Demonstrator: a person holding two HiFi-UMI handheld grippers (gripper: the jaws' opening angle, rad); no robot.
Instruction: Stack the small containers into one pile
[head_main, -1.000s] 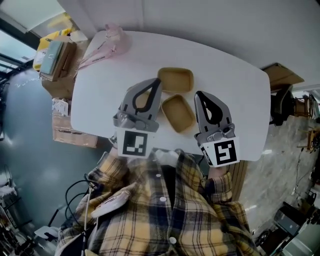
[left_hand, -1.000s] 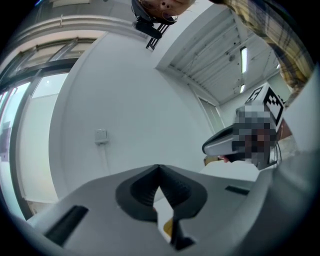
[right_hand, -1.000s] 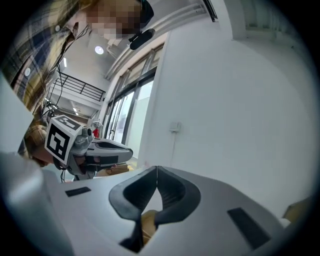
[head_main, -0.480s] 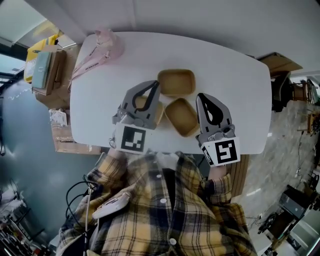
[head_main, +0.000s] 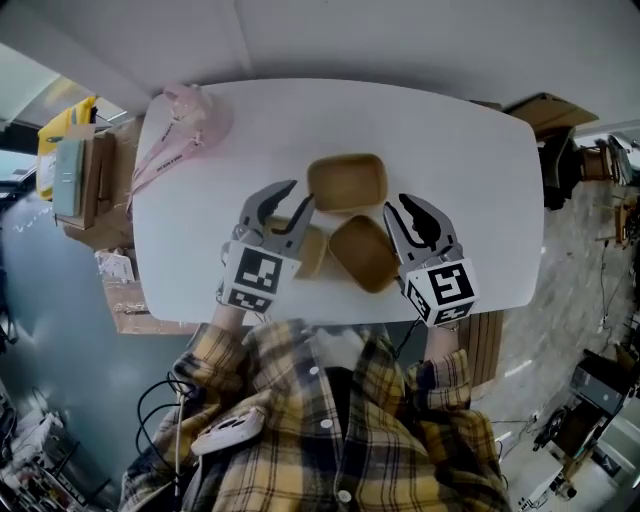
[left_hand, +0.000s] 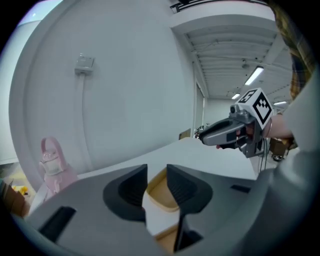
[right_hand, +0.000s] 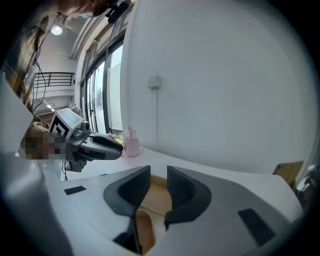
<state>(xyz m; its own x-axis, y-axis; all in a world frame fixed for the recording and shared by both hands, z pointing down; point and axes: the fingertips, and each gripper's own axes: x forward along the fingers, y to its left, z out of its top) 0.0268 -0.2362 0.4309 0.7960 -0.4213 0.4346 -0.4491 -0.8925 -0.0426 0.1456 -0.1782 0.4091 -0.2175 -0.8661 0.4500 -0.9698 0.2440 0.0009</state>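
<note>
Three tan containers lie on the white table (head_main: 470, 180). One (head_main: 347, 182) sits farthest from me, one (head_main: 365, 252) is turned at an angle near my right gripper, and one (head_main: 310, 252) is partly hidden under my left gripper. My left gripper (head_main: 298, 196) hovers over that container with its jaws apart; they have just been opening and nothing is between the pads. My right gripper (head_main: 406, 206), also just opened and holding nothing, hangs beside the angled container. A container (left_hand: 161, 192) shows past the left gripper (left_hand: 156, 173), and another container (right_hand: 154, 200) lies beyond the right gripper (right_hand: 158, 176).
A pink bottle (head_main: 190, 105) with a strap lies at the table's far left corner; it also appears as a pink bottle (left_hand: 50, 165) and a pink bottle (right_hand: 131, 145). Cardboard boxes (head_main: 85, 175) stand on the floor to the left. A brown box (head_main: 545, 108) sits past the right end.
Both grippers have come down closer to the containers, and their jaws have gone from shut to apart. The left one now covers part of the left container.
</note>
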